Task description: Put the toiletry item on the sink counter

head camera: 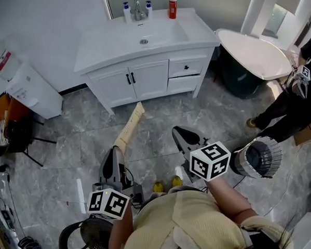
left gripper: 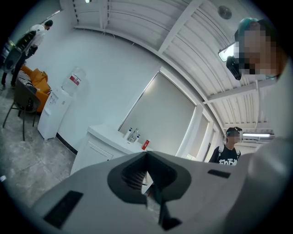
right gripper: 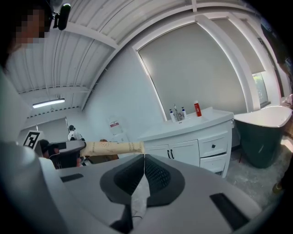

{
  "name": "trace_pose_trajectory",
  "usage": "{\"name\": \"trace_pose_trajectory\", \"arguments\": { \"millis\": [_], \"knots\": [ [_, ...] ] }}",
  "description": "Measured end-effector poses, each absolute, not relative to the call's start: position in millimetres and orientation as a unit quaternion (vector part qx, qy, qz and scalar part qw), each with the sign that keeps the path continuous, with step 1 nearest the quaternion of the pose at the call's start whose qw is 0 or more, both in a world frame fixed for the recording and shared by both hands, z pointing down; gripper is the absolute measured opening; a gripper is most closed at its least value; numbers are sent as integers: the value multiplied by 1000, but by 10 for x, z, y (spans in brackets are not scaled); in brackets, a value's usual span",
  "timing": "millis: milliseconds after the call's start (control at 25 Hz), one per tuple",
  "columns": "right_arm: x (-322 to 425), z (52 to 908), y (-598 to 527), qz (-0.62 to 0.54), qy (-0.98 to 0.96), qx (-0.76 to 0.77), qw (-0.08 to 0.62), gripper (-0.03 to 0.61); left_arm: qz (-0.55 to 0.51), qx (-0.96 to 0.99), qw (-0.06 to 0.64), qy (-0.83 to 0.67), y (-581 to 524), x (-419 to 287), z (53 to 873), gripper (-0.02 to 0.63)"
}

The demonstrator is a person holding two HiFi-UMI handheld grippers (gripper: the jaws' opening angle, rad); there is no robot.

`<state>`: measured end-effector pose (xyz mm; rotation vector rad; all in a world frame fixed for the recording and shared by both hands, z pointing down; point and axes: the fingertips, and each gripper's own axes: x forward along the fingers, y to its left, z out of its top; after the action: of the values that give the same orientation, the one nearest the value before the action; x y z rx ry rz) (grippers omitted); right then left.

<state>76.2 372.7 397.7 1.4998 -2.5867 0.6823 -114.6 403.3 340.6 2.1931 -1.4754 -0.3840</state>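
Your left gripper (head camera: 114,150) is low and close to your body, jaws closed on the near end of the long tan tube (head camera: 130,126). In the left gripper view the tips meet and the tube itself doesn't show. The right gripper view shows the tube sticking out level from that gripper. Your right gripper (head camera: 177,132) is just beside it on the right, jaws together with nothing between them. The tube hangs over the grey floor (head camera: 65,158) and points at the white cabinet doors (head camera: 132,81), its far end short of them. Beyond is the sink counter (head camera: 110,43), well apart from the tube. Against the wall at its back edge stand the faucet (head camera: 136,8), two small pump bottles (head camera: 126,10) and a red bottle (head camera: 172,6). A bathtub (head camera: 253,53) and a standing person (head camera: 303,87) are off to the right.
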Motion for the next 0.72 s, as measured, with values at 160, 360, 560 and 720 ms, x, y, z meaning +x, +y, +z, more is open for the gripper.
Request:
{"name": "trace_pose_trajectory", "arguments": {
  "millis": [160, 360, 560, 720],
  "knots": [
    [802, 3973, 3661, 222, -845, 485, 37, 28, -140, 797, 229, -541, 3969, -1104, 3377, 37],
    [903, 3954, 3554, 222, -847, 482, 34, 28, -141, 798, 224, -542, 3866, -991, 3343, 37],
    [1046, 3960, 3468, 224, -848, 479, 25, 28, -141, 798, 223, -542, 3786, -840, 3336, 35],
    [1185, 3981, 3398, 227, -850, 475, 24, 28, -135, 799, 219, -543, 3722, -679, 3340, 35]
  ]
}}
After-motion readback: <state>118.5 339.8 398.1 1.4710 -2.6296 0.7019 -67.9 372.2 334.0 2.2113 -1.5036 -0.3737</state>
